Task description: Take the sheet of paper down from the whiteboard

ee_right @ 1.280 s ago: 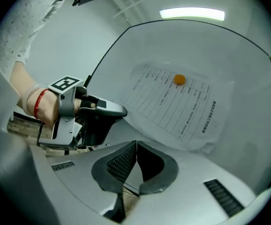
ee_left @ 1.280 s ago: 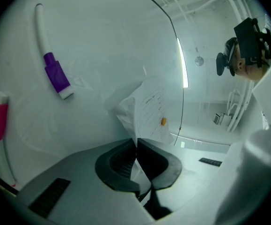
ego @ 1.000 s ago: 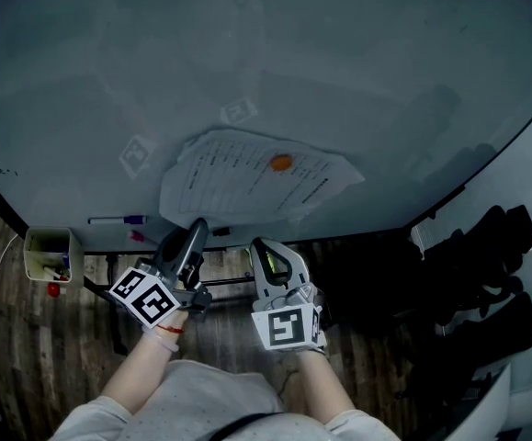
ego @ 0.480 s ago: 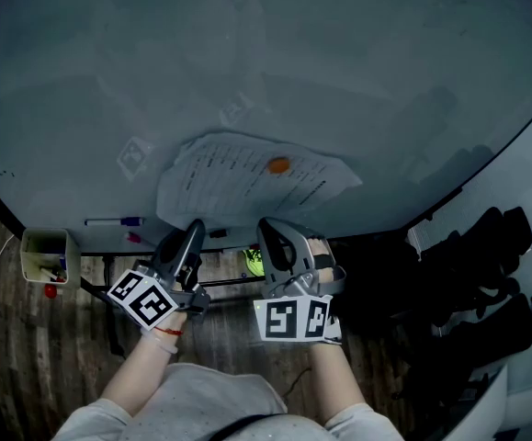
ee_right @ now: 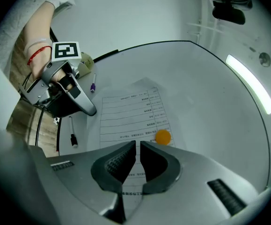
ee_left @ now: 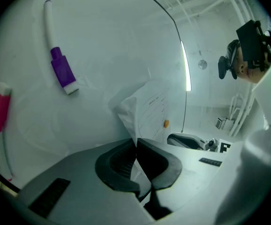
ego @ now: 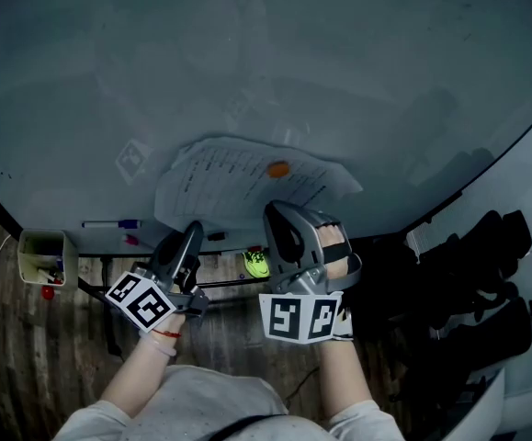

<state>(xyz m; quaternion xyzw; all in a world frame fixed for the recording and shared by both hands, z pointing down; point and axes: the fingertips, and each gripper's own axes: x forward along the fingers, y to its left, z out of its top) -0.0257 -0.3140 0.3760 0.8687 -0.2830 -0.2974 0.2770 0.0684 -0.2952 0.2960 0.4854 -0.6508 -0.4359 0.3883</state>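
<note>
While the left hand-held gripper (ego: 194,229) clamps the sheet of paper (ego: 229,177) by its lower edge, the right hand-held gripper (ego: 278,211), jaws together and empty, points just below the orange magnet (ego: 278,168).

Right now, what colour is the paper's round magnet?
Orange. The magnet on the paper shows best in the right gripper view.

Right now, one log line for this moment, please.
left gripper: shut on sheet of paper edge | right gripper: shut, empty, pointed near orange magnet | paper: pinned on whiteboard
</note>
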